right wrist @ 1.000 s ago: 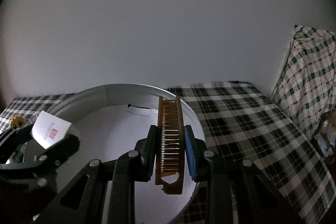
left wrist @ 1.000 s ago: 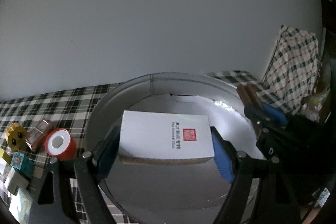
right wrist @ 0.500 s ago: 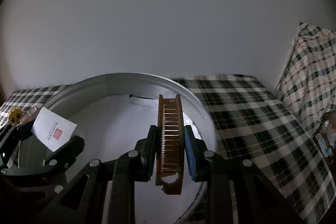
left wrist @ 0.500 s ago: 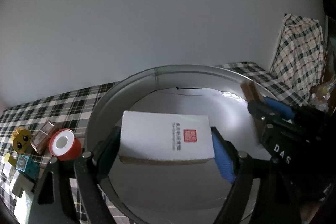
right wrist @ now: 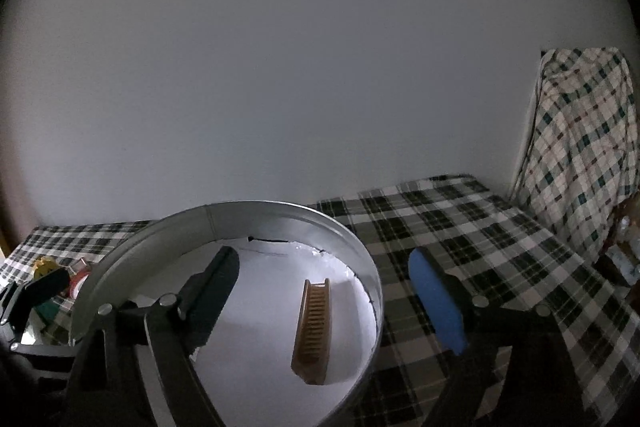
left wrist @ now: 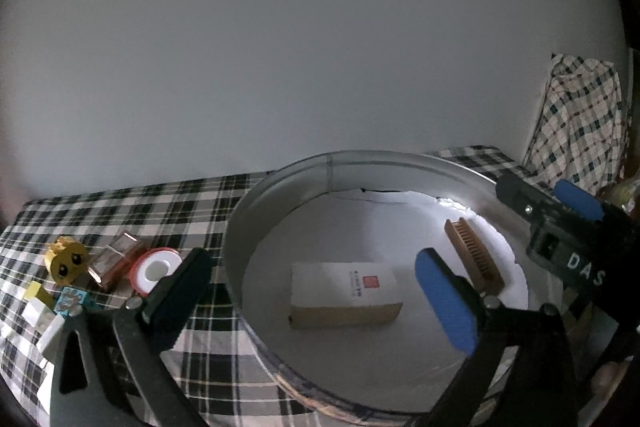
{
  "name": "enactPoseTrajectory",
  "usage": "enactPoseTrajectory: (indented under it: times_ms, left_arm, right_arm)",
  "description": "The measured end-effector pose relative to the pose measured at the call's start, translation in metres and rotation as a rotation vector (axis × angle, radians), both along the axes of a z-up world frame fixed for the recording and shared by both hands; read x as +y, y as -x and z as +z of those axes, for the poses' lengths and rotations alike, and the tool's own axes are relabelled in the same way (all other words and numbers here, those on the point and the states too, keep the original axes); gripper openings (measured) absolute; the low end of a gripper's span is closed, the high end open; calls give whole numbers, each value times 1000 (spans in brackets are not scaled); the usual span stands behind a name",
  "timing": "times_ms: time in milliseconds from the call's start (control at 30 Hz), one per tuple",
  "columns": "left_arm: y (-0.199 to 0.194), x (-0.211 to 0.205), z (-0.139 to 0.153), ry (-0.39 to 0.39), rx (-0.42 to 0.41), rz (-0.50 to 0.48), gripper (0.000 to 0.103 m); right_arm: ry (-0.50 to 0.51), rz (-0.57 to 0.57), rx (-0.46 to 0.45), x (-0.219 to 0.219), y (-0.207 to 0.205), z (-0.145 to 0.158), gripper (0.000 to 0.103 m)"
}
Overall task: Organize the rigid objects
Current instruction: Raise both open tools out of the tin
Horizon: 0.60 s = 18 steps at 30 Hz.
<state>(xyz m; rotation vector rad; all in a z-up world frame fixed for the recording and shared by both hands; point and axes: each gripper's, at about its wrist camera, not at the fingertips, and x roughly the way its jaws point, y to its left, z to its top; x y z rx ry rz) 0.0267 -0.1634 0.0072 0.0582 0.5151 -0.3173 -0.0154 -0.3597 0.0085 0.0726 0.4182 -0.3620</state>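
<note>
One metal tub holds one white box and one wooden comb; one red tape roll sits outside.

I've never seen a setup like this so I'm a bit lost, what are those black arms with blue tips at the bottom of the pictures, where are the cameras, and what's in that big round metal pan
There is no robot here. A person holds a two-finger gripper in each hand, and a wide-angle camera on each one looks forward along its fingers. One picture comes from the left gripper, the other from the right gripper. The blue tips are the grip pads.

The round metal tub stands on a checked cloth. Inside it lie a white box and a brown comb.

Both grippers have just opened, and their jaws now stand wide, holding nothing. The box and the comb rest on the tub floor.

On the cloth left of the tub sit a red and white roll, a yellow toy and some small blocks.
</note>
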Motion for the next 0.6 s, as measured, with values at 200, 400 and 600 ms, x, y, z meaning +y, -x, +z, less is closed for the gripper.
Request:
enactPoseTrajectory:
  times_ms: [200,400,600]
  left_arm:
    - [4,7,1,-4,-23,24,103]
    - [5,15,-1,-42,-47,65,103]
    - [7,26,-4,-33,-41,83,103]
  right_arm:
    - [11,-10,-20,1,2,-3,89]
    - [36,-26,-85,5,10,-2,89]
    - [71,-26,-84,12,9,-4,89]
